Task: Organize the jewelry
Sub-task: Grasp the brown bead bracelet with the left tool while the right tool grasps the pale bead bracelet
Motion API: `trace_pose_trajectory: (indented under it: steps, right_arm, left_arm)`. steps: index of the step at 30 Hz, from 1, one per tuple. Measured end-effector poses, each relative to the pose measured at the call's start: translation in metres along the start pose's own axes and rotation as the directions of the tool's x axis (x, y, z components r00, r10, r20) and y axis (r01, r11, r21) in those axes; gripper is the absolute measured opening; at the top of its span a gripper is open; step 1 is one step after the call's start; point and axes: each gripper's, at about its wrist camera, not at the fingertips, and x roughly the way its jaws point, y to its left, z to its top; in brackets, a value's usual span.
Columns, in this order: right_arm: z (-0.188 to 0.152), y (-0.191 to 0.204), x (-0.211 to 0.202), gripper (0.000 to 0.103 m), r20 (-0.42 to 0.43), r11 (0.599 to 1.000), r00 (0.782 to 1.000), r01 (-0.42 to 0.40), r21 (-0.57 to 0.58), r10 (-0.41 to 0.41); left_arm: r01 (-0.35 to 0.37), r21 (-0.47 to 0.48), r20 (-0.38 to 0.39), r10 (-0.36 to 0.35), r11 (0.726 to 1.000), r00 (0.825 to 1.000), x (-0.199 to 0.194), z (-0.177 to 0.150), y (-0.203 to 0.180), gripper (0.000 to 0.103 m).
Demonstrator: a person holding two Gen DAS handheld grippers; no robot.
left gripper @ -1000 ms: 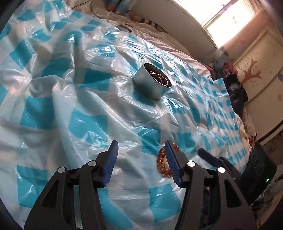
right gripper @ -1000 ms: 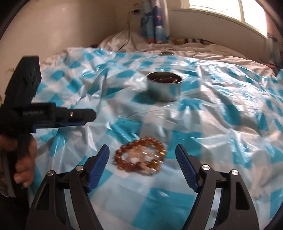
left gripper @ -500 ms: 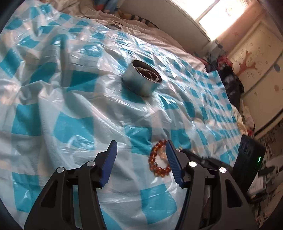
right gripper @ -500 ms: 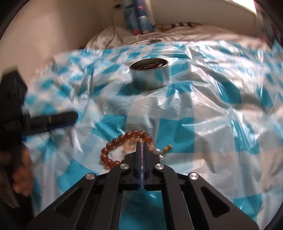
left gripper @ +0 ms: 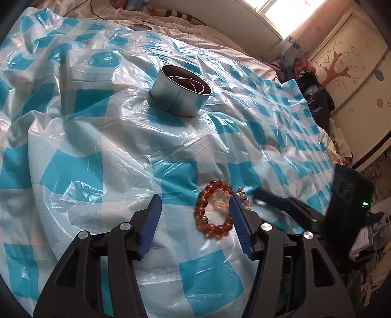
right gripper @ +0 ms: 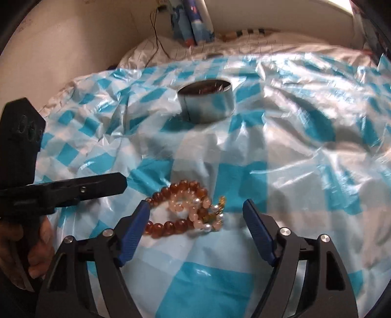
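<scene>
I see the bead bracelets (right gripper: 188, 210) heaped on the plastic sheet (right gripper: 305, 171) near its front edge, the tin (right gripper: 206, 102) well behind them, mid-sheet.

Bead bracelets (right gripper: 185, 210) heaped on the checked sheet, round tin (left gripper: 180, 91) beyond.

Amber beads looped around paler pink and pearl-white strands, lying flat and tangled together. Silver tin upright, open-topped, holding thin dark rings, well apart from the heap.

Bright window (left gripper: 281, 14) daylight, glare on plastic sheet (right gripper: 305, 151), perhaps motion-blurred right view, dark fisheye corners.
</scene>
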Motion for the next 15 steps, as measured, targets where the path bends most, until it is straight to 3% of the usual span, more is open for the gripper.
trace_pose_trajectory:
  steps: [1,3,8,15]
  right_arm:
    - [-0.001,0.0,0.005,0.037,-0.023,1.0,1.0,-0.002,-0.005,0.002]
    - [-0.001,-0.003,0.006,0.022,-0.036,1.0,0.999,-0.016,0.009,0.016]
    - [-0.004,-0.02,-0.009,0.016,-0.003,0.994,0.998,-0.07,0.088,0.07]
    - [-0.002,-0.047,-0.036,0.013,0.095,0.974,0.991,-0.109,0.2,0.091]
  left_arm:
    - [0.004,0.002,-0.001,-0.004,1.0,1.0,0.0,0.0,-0.001,0.054]
    - [0.005,0.002,-0.001,-0.005,1.0,1.0,0.0,0.0,-0.001,0.054]
    - [0.014,0.011,-0.01,-0.014,1.0,1.0,0.001,0.0,-0.004,0.055]
    - [-0.006,0.137,-0.055,0.014,0.991,0.998,0.021,-0.006,-0.032,0.055]
